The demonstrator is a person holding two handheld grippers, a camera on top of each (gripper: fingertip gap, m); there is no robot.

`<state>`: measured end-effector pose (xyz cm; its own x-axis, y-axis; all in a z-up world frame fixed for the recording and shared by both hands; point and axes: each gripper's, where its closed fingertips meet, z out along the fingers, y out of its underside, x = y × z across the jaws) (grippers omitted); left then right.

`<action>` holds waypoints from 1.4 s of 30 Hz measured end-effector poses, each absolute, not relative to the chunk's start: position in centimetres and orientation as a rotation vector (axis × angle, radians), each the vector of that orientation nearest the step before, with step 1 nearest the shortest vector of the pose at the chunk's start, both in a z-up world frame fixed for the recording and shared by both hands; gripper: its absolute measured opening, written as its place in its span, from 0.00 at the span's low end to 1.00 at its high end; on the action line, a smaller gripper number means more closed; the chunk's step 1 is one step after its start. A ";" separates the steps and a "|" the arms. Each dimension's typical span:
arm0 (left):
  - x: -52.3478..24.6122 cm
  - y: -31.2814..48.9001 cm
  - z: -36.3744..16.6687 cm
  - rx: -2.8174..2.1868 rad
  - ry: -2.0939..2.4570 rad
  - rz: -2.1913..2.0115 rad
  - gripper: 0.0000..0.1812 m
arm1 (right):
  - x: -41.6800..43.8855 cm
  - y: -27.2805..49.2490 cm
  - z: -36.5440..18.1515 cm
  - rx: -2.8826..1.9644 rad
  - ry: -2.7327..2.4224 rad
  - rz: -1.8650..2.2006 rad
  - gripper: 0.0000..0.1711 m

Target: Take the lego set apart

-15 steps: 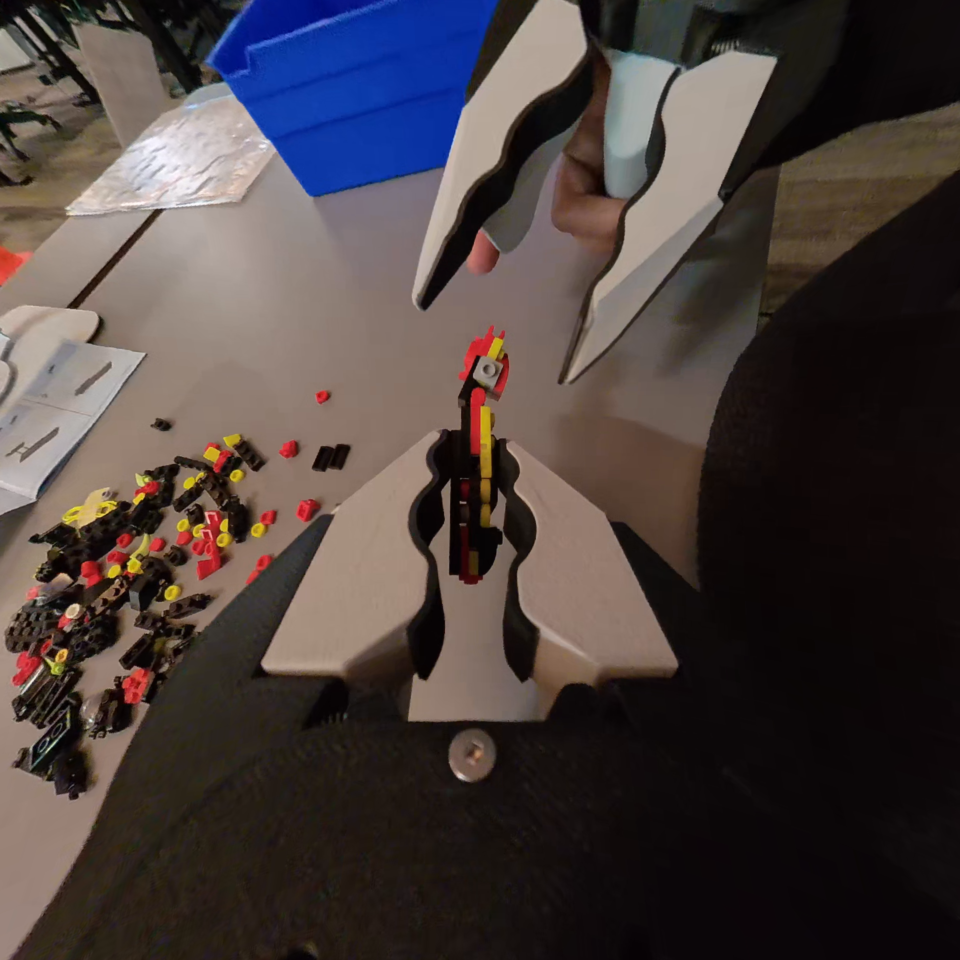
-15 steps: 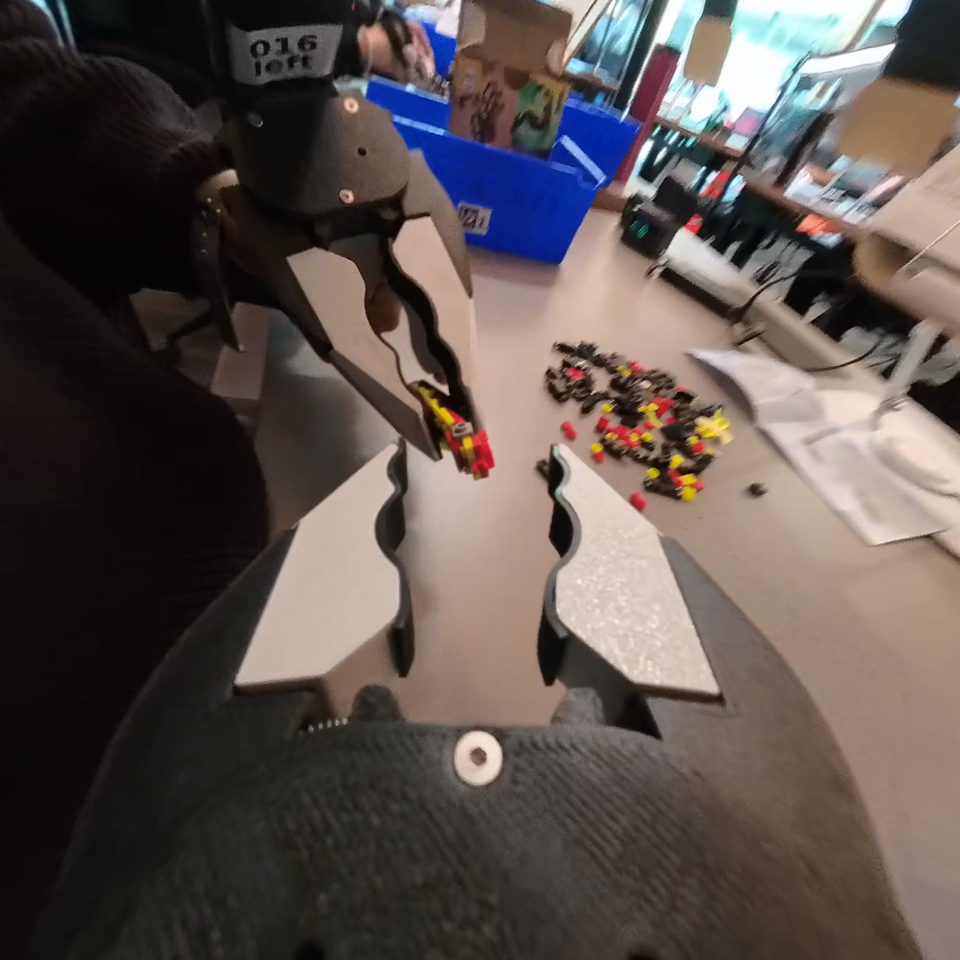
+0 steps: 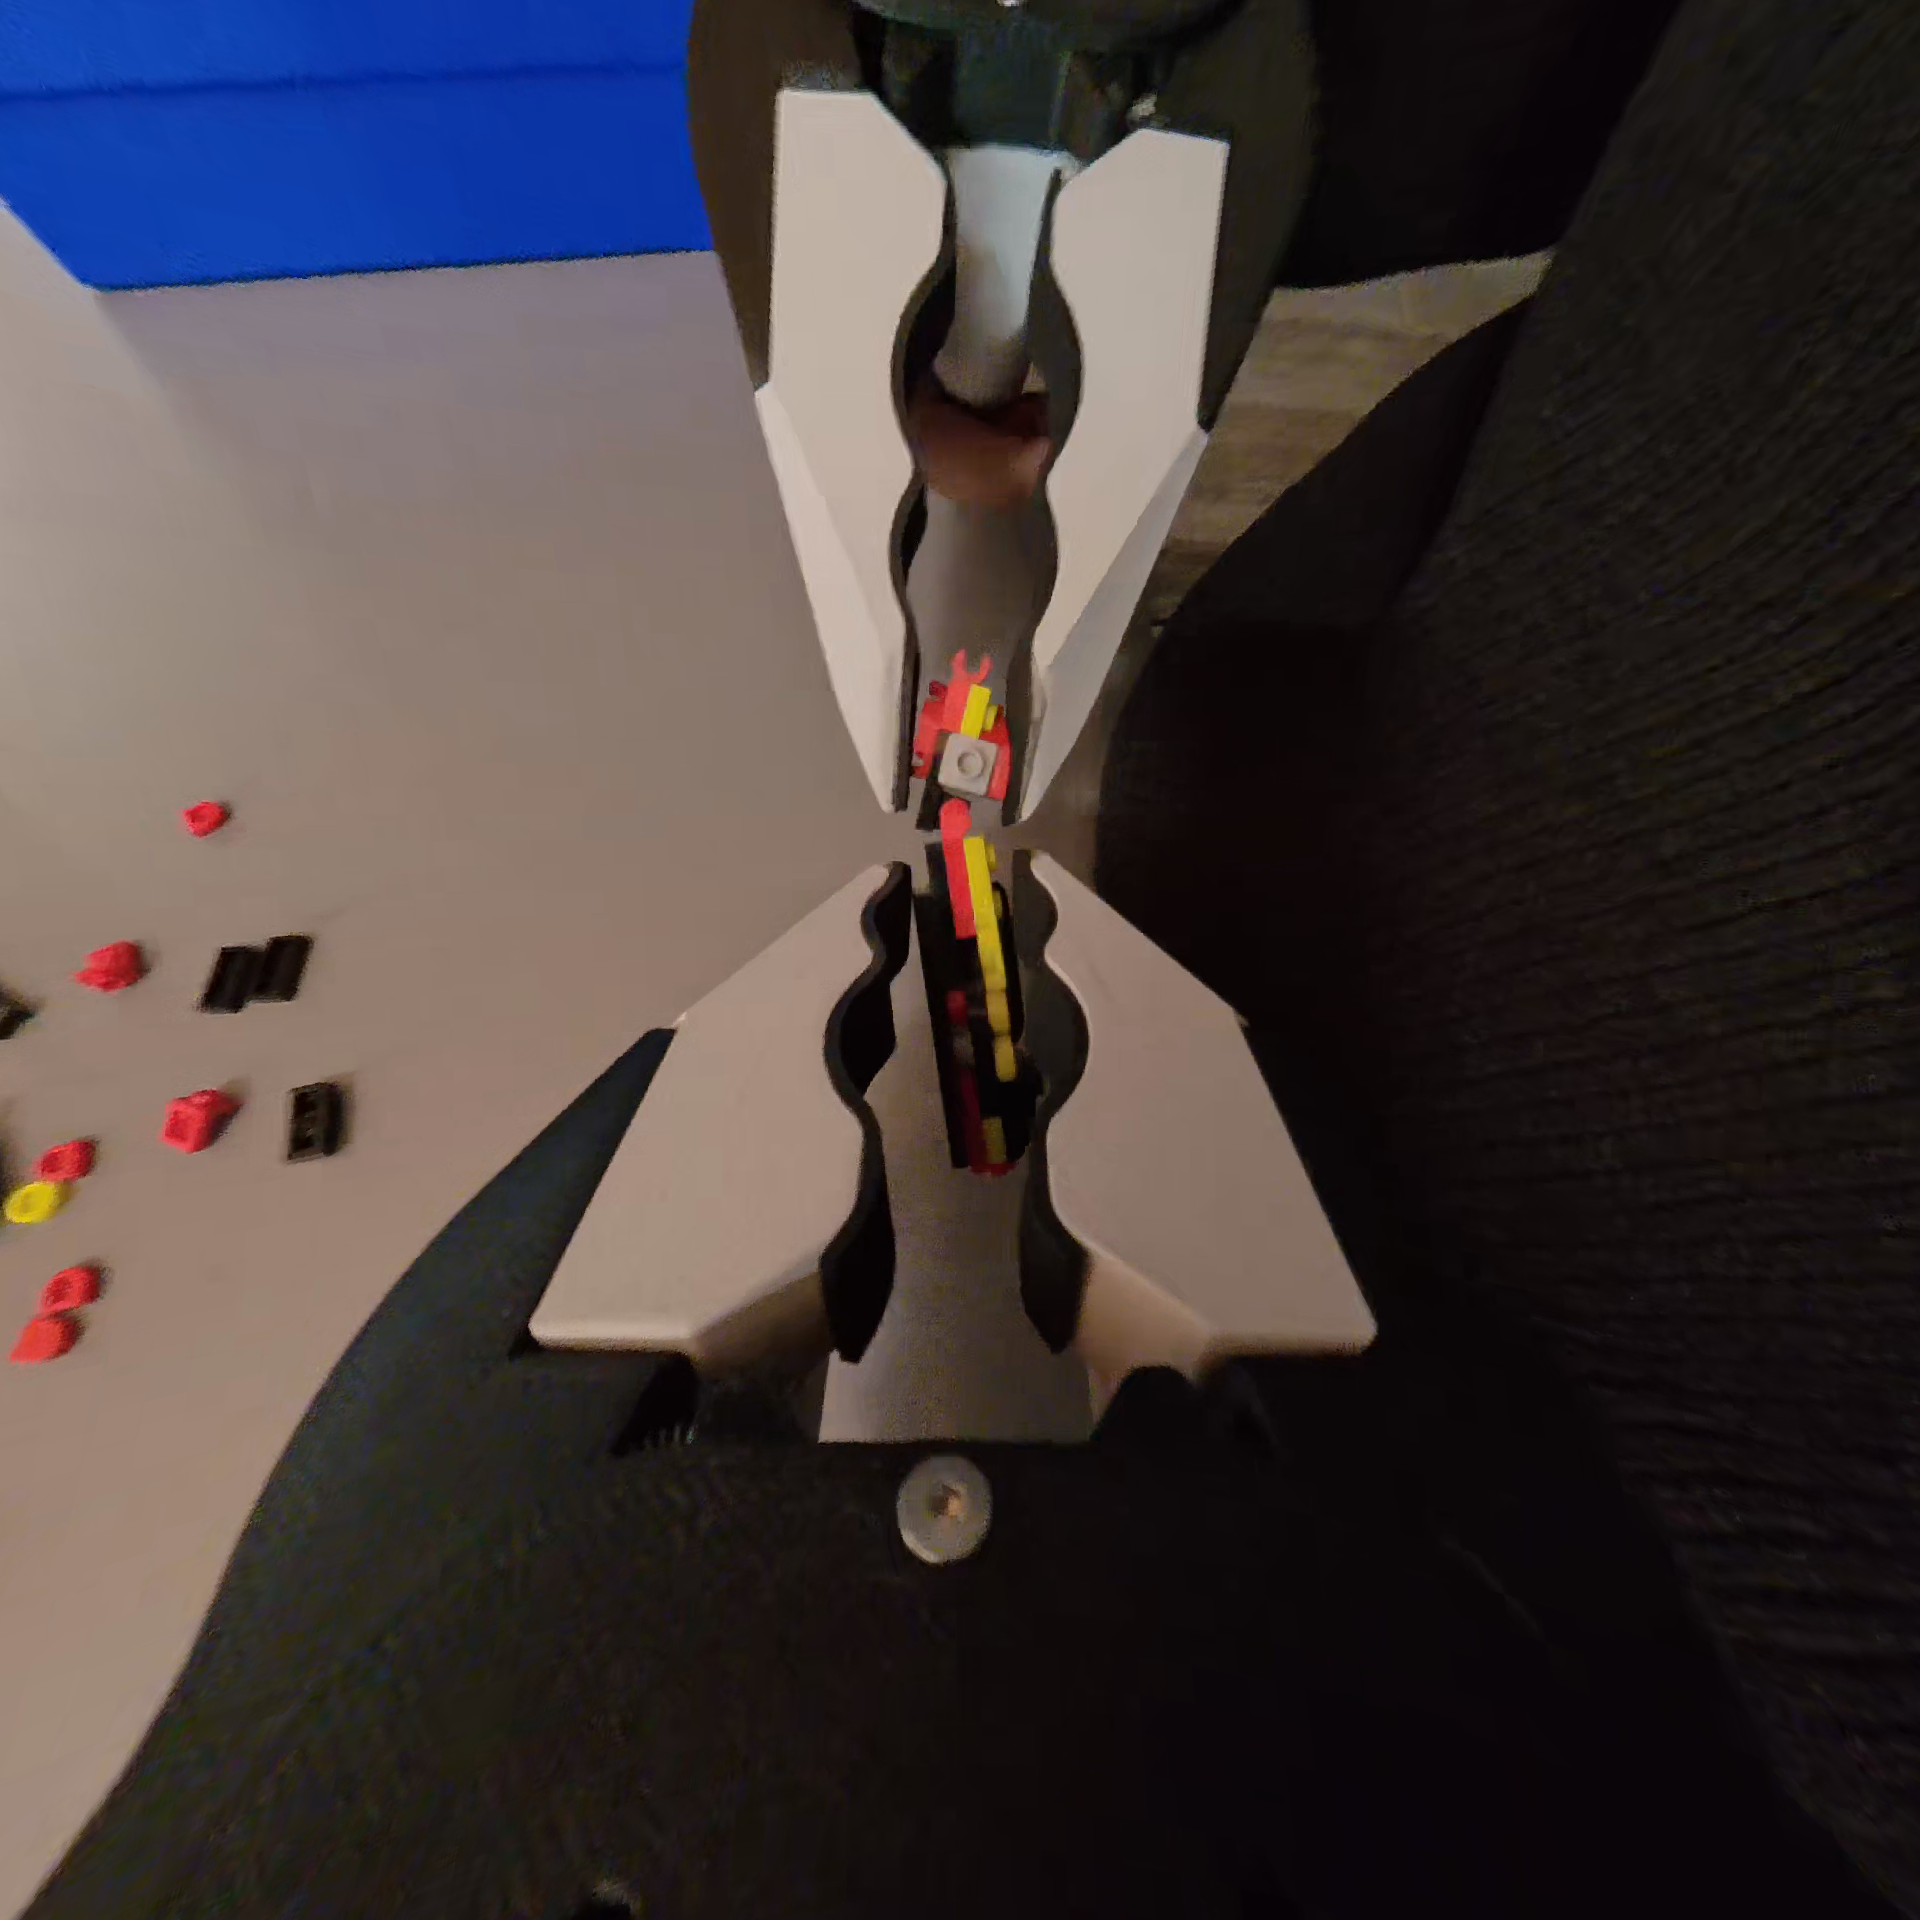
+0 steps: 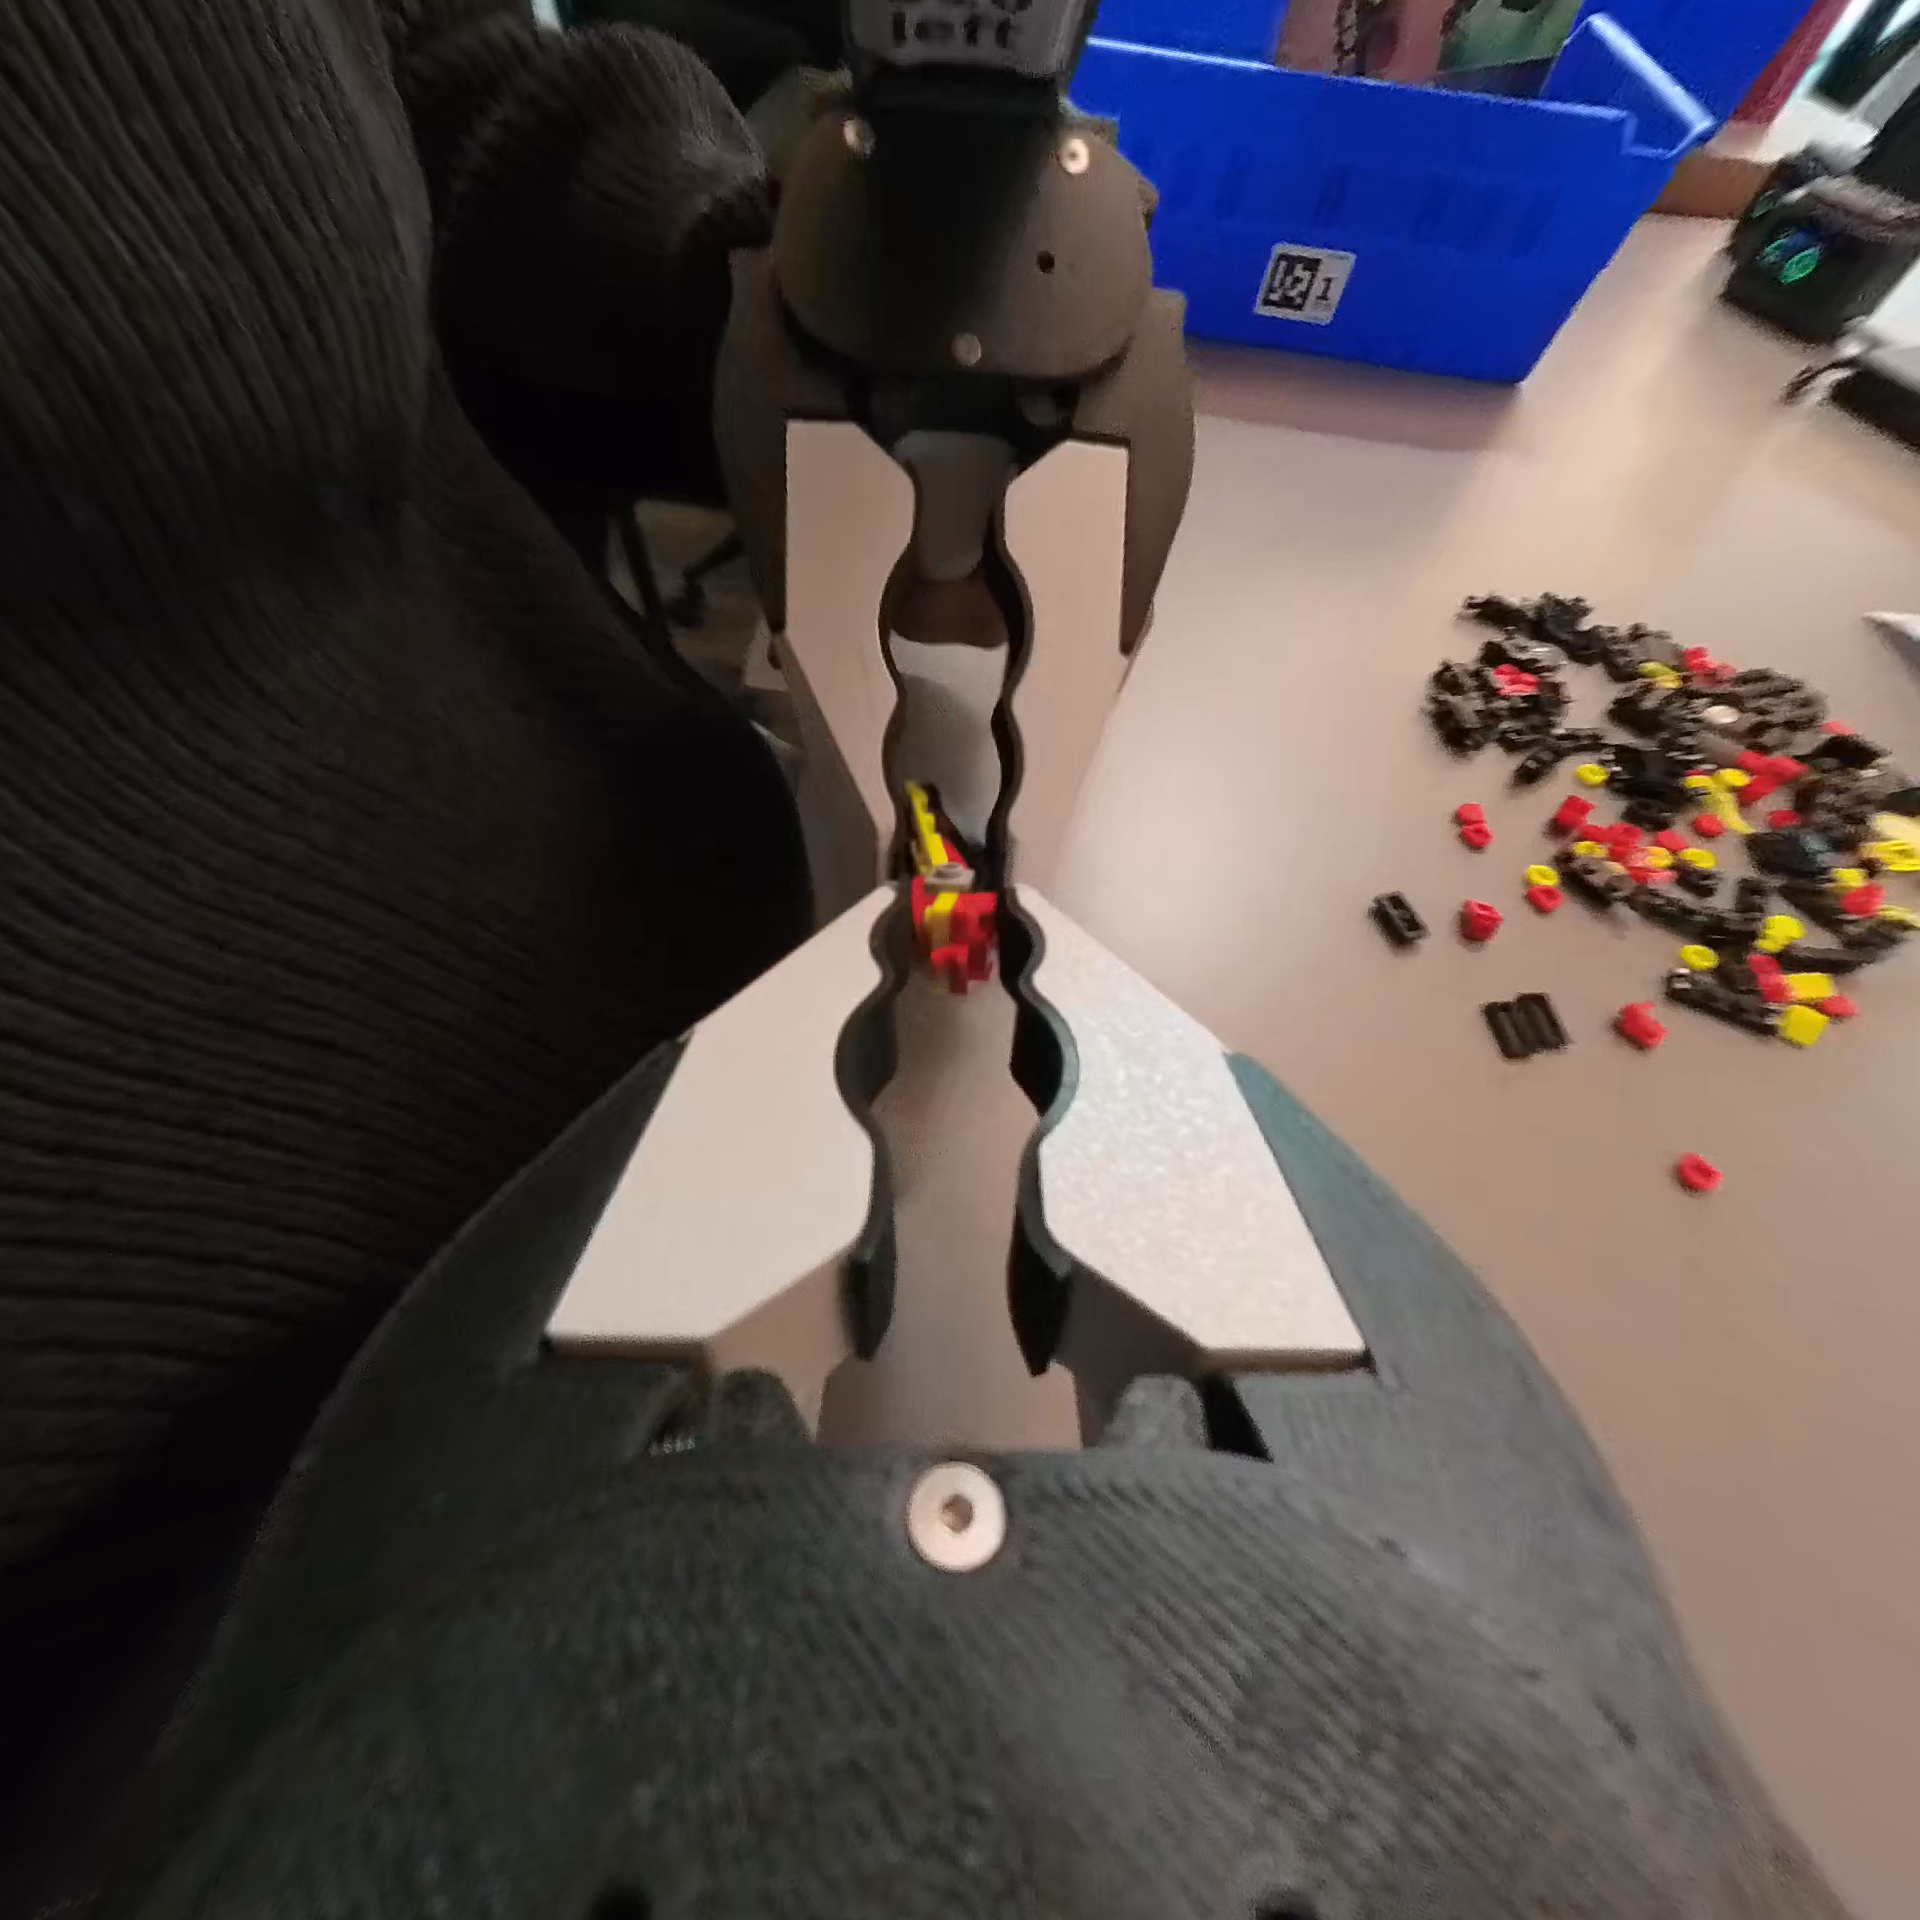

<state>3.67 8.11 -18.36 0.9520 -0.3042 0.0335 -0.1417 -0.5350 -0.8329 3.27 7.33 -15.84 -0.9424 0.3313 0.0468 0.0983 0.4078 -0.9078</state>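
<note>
Now the right gripper (image 3: 961, 805), spread wide half a second ago, clamps the model's (image 3: 977, 997) red tip at frame centre, opposite the clenched left gripper (image 3: 961, 868), ready to pull apart.

Looks like a lab or workshop space. A plain grey worktop (image 4: 1299, 644) carries a blue storage bin (image 4: 1403, 208) with a printed marker tag (image 4: 1304, 283), and dark equipment (image 4: 1818, 255) sits nearby. Loose bricks (image 4: 1683, 821) lie scattered on it.
</note>
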 end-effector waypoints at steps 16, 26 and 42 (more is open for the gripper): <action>10.8 5.9 -11.6 -1.805 0.371 -0.932 0.11 | 9.7 6.2 -9.6 -0.547 -2.533 2.719 0.10; 10.4 6.7 -11.8 -1.821 0.218 -0.965 0.11 | 9.3 7.2 -10.2 -0.733 -2.464 2.663 0.10; 11.3 8.6 -13.6 -1.873 -0.026 -0.931 0.12 | 11.2 10.4 -12.6 -1.046 -2.353 2.239 0.09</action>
